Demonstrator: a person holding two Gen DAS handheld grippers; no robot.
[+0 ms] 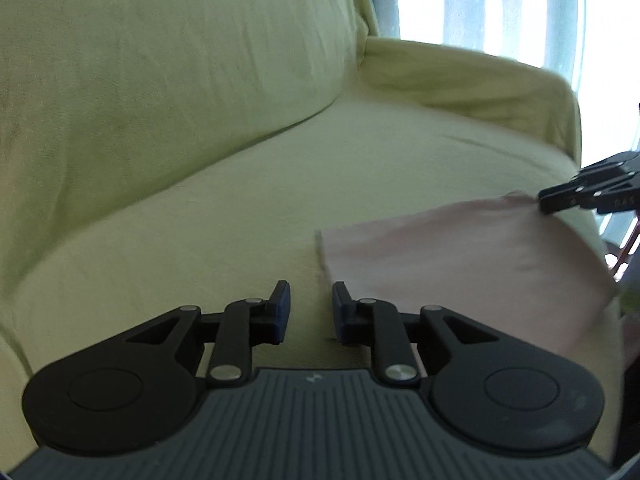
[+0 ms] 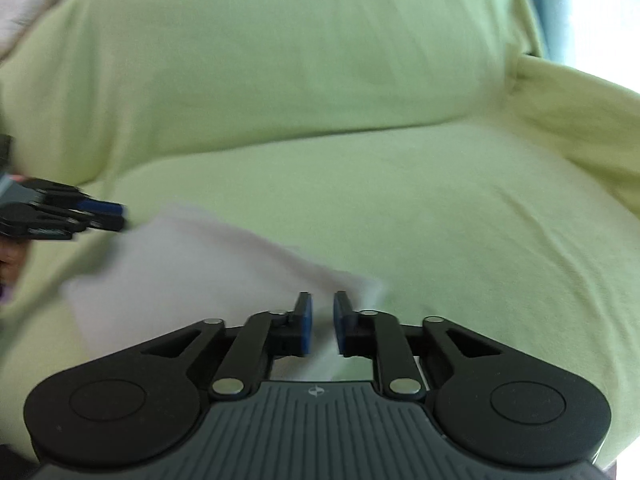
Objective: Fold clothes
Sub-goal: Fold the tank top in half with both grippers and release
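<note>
Setting: a sofa (image 1: pixel 240 208) draped in a yellow-green cover is seen in both wrist views. The back cushion (image 1: pixel 168 72) rises behind the seat; a covered armrest (image 1: pixel 480 80) closes the far right end. Bright striped curtains (image 1: pixel 500 4) are glimpsed beyond the armrest. The seat around the garment is covered only by the wrinkled throw; nothing is seen standing between either gripper and the cloth.

Item: one pale pink garment (image 1: pixel 460 264), folded to a roughly rectangular pad, is laid flat on the seat cushion toward the front right of the sofa. In the right wrist view the same cloth appears blurred and nearly white.

Left gripper (image 1: pixel 311 312): held low over the seat, jaws parted with a clear gap, nothing between the blue pads (image 1: pixel 283 312). The near left corner of the garment is located just beside and beyond the right finger; contact cannot be confirmed.

Right gripper (image 2: pixel 320 322): jaws parted narrowly, positioned over the right-hand corner of the garment, cloth being visible in the gap and beneath the fingers. Whether the cloth is touched cannot be told. From the left wrist view this gripper is seen at the garment's far right corner.

A further pinkish fabric (image 2: pixel 28 4) is glimpsed, blurred, at the upper left of the right wrist view.
</note>
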